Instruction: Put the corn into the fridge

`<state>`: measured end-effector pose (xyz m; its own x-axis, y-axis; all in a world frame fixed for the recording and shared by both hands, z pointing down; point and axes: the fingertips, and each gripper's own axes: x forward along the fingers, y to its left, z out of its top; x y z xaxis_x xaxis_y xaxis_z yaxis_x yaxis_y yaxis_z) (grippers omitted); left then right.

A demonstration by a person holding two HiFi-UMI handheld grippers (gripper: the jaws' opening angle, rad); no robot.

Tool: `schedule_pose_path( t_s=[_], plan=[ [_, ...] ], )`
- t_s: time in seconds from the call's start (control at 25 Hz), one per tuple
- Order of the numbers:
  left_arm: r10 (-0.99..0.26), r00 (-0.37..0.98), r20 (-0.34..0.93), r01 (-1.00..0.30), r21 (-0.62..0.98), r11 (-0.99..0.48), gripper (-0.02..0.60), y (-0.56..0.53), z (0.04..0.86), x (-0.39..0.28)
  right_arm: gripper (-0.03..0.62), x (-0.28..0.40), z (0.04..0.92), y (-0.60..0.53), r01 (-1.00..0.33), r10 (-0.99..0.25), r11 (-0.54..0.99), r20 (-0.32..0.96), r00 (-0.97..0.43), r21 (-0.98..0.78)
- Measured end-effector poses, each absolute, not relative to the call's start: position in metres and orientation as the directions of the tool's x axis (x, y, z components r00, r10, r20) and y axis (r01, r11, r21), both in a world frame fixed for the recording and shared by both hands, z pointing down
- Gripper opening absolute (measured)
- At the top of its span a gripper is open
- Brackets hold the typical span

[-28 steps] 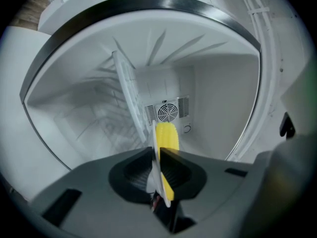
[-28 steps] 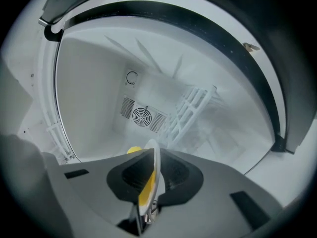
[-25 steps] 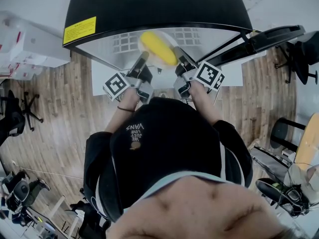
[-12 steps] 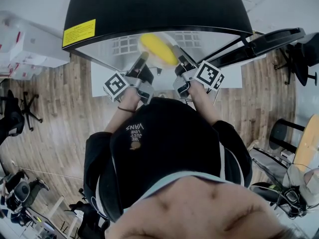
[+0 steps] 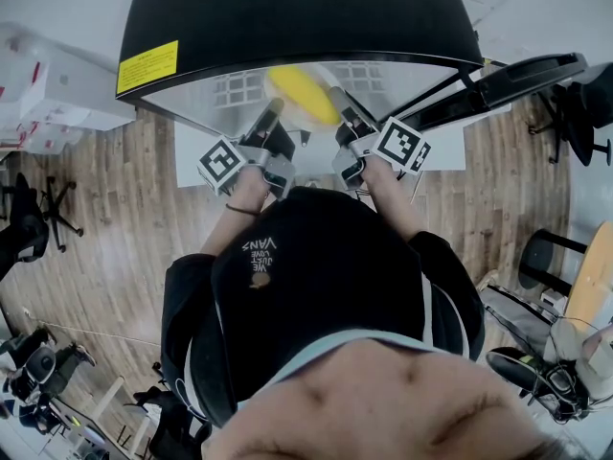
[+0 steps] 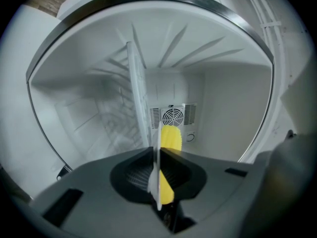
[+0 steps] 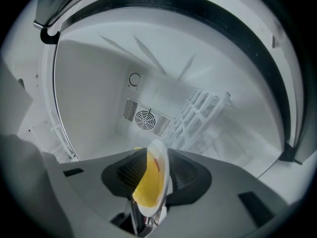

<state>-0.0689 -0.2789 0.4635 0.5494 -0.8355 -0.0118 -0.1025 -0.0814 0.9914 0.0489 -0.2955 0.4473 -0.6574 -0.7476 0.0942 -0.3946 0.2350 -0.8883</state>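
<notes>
A yellow corn cob [image 5: 302, 94] lies on a white plate [image 5: 287, 113] held level inside the open fridge [image 5: 287, 17]. My left gripper [image 5: 269, 118] is shut on the plate's left rim. In the left gripper view the plate [image 6: 157, 182] stands edge-on between the pads of the left gripper [image 6: 157, 155], with the corn [image 6: 171, 138] beyond. My right gripper [image 5: 337, 101] is at the plate's right rim and its jaws are opening. The plate [image 7: 162, 170] and corn [image 7: 147, 185] still sit between the jaws of the right gripper [image 7: 156, 155], with a gap on one side.
The fridge has a black top and a white inside with a round fan vent [image 7: 145, 117] on the back wall and a white wire rack [image 7: 203, 108]. Its door [image 5: 517, 70] stands open to the right. Office chairs [image 5: 575, 103] and boxes [image 5: 48, 84] stand on the wooden floor.
The right gripper's jaws have spread a little at the plate's rim. The plate, the corn and both hands stay where they were.
</notes>
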Motion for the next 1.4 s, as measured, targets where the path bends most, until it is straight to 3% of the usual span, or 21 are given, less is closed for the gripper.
schedule_pose_path(
  t_s=[0.36, 0.52, 0.72, 1.08, 1.4],
  plan=[
    [-0.846, 0.533, 0.006, -0.089, 0.995, -0.05, 0.041, -0.282, 0.466, -0.07, 0.158, 0.048, 0.442, -0.295, -0.365, -0.735, 0.236, 0.08, -0.673, -0.901],
    [-0.85, 0.526, 0.004, -0.069, 0.997, -0.038, 0.041, -0.283, 0.466, -0.069, 0.176, 0.057, 0.449, -0.295, -0.388, -0.745, 0.175, 0.135, -0.653, -0.905],
    [-0.863, 0.505, -0.032, -0.014, 0.999, -0.045, 0.041, -0.283, 0.46, -0.066, 0.209, 0.06, 0.442, -0.302, -0.301, -0.771, 0.163, 0.069, -0.633, -0.94],
    [-0.865, 0.499, -0.048, -0.032, 0.997, -0.074, 0.043, -0.28, 0.456, -0.065, 0.239, 0.06, 0.436, -0.304, -0.269, -0.787, 0.157, 0.044, -0.616, -0.95],
    [-0.842, 0.534, -0.078, -0.111, 0.981, -0.162, 0.122, -0.279, 0.444, -0.061, 0.241, 0.059, 0.435, -0.306, -0.263, -0.786, 0.162, 0.037, -0.617, -0.951]
  ],
)
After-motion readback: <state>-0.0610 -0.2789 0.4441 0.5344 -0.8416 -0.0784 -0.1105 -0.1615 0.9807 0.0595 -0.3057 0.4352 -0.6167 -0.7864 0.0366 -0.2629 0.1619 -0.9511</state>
